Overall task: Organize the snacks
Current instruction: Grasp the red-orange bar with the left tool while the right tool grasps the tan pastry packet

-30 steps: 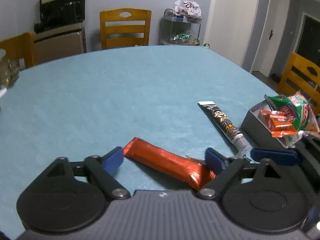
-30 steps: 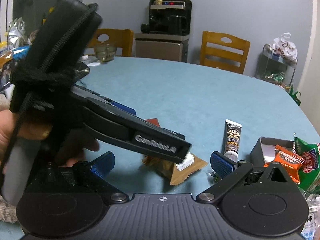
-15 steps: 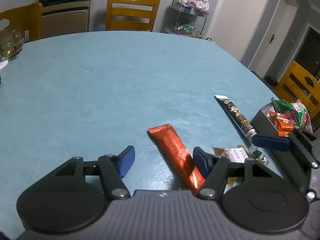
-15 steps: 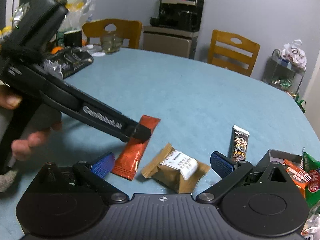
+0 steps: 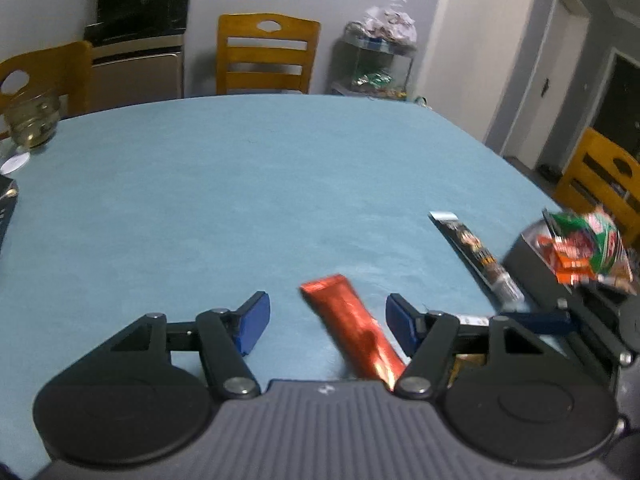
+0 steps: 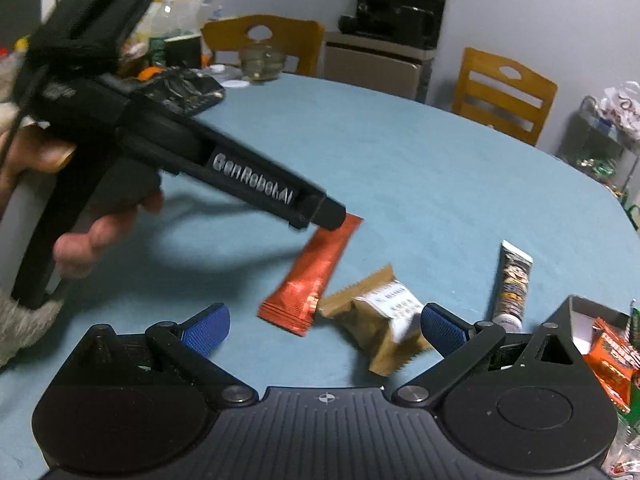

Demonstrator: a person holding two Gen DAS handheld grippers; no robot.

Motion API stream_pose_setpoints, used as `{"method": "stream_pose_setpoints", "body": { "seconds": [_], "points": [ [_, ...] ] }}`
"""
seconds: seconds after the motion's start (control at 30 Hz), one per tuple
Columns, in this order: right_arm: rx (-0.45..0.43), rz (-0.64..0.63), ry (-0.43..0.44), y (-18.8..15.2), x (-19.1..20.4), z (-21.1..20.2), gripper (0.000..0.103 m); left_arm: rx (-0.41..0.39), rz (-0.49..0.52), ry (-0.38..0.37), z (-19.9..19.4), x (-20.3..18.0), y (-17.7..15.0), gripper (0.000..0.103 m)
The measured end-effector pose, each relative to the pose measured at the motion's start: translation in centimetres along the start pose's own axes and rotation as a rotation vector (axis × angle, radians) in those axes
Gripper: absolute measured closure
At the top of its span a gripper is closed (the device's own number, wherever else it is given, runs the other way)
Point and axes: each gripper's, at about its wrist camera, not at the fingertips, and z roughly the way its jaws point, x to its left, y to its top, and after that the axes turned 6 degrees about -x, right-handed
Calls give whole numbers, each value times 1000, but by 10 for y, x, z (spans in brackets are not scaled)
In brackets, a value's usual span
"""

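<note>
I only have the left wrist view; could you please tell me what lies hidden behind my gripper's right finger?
Observer: A brown packet, lying on the table right beside one end of the red packet.
Operator: Thank you. Is the right gripper holding anything?
Observer: No. The right gripper is open and empty, and the brown packet lies just ahead of it, toward its right finger.

Far half of the table (image 5: 248, 184) is bare, you can sweep through there freely. Near edge is tight: red packet (image 6: 314, 276), brown packet (image 6: 378, 320) and black tube (image 6: 514, 284) lie close together, box of snacks (image 6: 576, 320) walls off your right. Left gripper (image 6: 320, 212) hangs over the red packet, blocking passage from the left.
</note>
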Motion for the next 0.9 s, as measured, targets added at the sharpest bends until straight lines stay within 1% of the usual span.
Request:
{"method": "stream_pose_setpoints", "body": {
  "seconds": [0.1, 0.17, 0.3, 0.4, 0.47, 0.57, 0.67, 0.77, 0.8, 0.87, 0.9],
  "points": [
    [0, 3, -17, 0, -2, 1, 0, 51, 41, -21, 12, -12, -7, 39],
    [-4, 9, -21, 1, -2, 2, 0, 58, 70, -16, 15, -15, -8, 39],
    [-10, 11, -38, 2, -4, 6, 0, 83, 64, -30, 14, -6, -4, 39],
    [-12, -4, -50, 2, -6, 9, 0, 83, 68, 8, 9, 4, -5, 39],
    [-17, -5, -56, 3, -7, 11, 1, 79, 54, 29, 7, 13, -3, 39],
    [-19, 1, -59, 4, -10, 16, 2, 73, 37, 13, 6, 22, -4, 39],
    [-5, 9, -42, 4, -12, 23, 6, 69, 65, -20, 2, 19, -11, 39],
    [4, 10, -39, 2, -13, 27, 8, 60, 86, -14, 2, 15, -14, 39],
    [6, 19, -31, 2, -14, 26, 10, 56, 84, -14, 2, 16, -15, 39],
    [7, 42, -25, 3, -16, 25, 29, 48, 87, -13, 5, 13, -16, 41],
    [10, 59, -24, 3, -17, 24, 34, 41, 97, -8, 5, 11, -17, 45]
  ]
}}
